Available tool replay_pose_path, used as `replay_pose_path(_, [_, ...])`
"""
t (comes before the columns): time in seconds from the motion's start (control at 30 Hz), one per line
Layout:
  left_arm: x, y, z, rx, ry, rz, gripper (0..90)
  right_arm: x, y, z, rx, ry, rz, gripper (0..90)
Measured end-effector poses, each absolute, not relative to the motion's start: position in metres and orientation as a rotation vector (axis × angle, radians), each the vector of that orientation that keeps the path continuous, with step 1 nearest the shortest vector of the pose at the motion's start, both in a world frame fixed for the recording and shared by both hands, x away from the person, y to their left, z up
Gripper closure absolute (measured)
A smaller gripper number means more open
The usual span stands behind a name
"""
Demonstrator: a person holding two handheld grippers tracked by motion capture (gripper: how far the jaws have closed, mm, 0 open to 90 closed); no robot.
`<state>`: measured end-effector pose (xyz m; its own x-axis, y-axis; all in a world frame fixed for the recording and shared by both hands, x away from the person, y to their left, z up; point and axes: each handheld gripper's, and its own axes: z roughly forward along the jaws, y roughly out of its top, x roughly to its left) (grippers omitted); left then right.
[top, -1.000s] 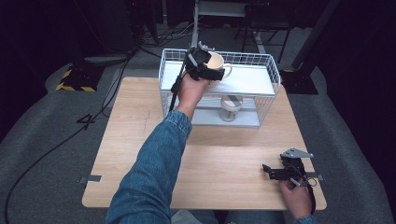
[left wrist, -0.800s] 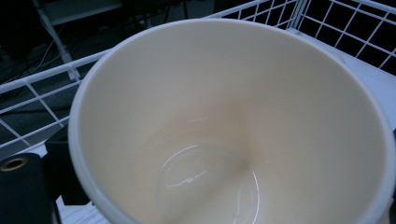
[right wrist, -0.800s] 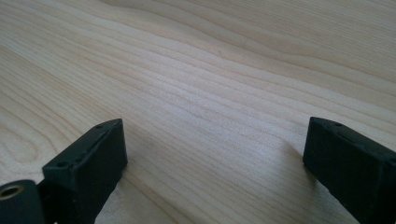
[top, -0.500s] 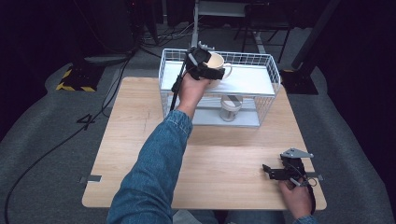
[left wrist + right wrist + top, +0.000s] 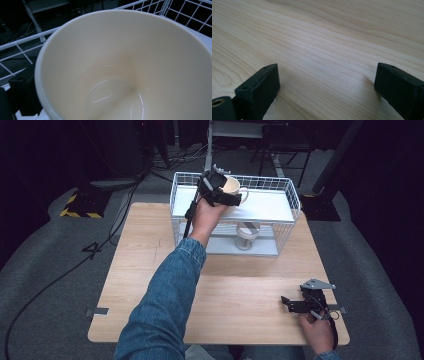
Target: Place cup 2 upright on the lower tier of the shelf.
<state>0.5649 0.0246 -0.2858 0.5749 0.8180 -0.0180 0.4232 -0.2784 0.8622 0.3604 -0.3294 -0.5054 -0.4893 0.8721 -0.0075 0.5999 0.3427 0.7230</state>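
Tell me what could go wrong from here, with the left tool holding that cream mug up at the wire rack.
1. The cream mug is tilted, its mouth toward the left tool; if the grip slackens it could drop onto the rack's top shelf.
2. It hangs close to the wire rack rim, so lowering carelessly could clip the wires.
3. The right tool rests open on the wooden table, too far off to help.

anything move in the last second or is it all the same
Nothing visibly changed. The left tongs still hold the cream mug over the top shelf of the white wire rack, and the right tongs stay open, resting on the wooden table.
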Motion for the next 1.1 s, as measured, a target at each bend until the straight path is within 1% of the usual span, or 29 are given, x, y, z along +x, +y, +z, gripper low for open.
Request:
replay_pose_path(0.23, [0.56,0.029,-0.282,1.866,0.99,0.526,0.1,0.36,-0.329,-0.505,1.295,2.218,0.942,6.4])
replay_pose_path(0.63, [0.543,0.036,-0.27,1.856,0.946,0.548,0.0,0.36,-0.329,-0.505,1.295,2.218,0.942,6.4])
replay_pose_path(0.9, [0.522,0.048,-0.264,1.845,0.918,0.553,0.0,0.361,-0.33,-0.505,1.295,2.219,0.943,6.4])
replay_pose_path(1.1, [0.498,0.06,-0.257,1.834,0.886,0.562,0.0,0.361,-0.33,-0.505,1.286,2.228,0.944,6.1])
